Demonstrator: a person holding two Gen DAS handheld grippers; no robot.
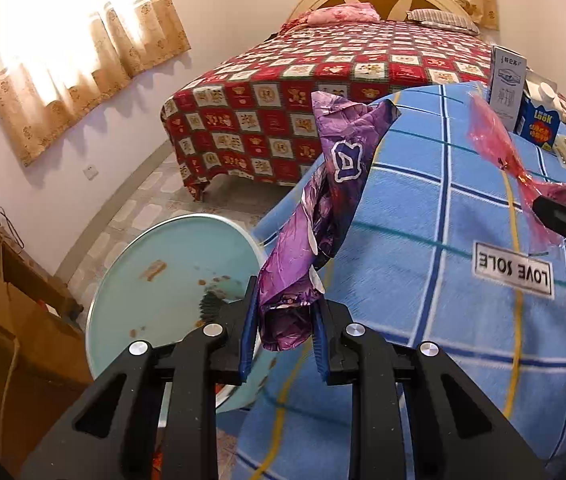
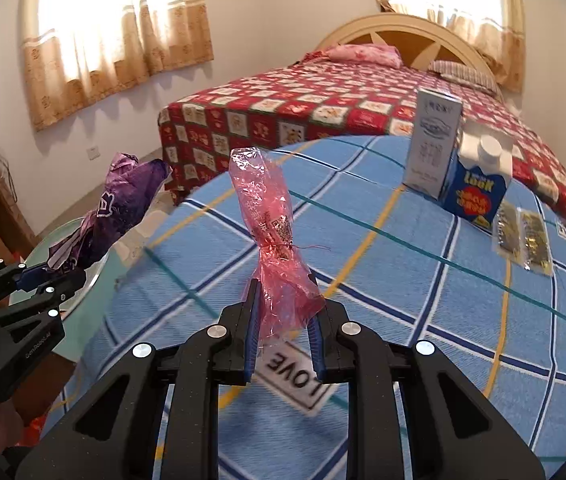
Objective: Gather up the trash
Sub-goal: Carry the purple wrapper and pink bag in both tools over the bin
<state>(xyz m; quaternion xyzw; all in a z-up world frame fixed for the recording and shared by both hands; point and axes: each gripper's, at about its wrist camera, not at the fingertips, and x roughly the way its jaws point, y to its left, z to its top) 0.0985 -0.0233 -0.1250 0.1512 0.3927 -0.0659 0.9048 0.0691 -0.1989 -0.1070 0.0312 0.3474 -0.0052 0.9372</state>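
- Bin [image 1: 171, 264] is sitting lowest and leftmost, pale teal, round, open; I am seeing only brown smears inside it, no wrappers.
- I am clamping my left gripper [image 1: 285, 320] on the bottom end of the purple wrapper [image 1: 323, 184], which is standing up above the bin's edge; it looks light, crinkly and slippery, so I judge a pinch on bunched folds safest.
- I am clamping my right gripper [image 2: 285, 316] on the red cellophane bag [image 2: 271, 216], lifted over the blue checked blanket [image 2: 403, 288]: thin, soft, tear-prone.
- Cartons [image 2: 475, 184] are standing upright at far right beside two sachets [image 2: 523, 240].
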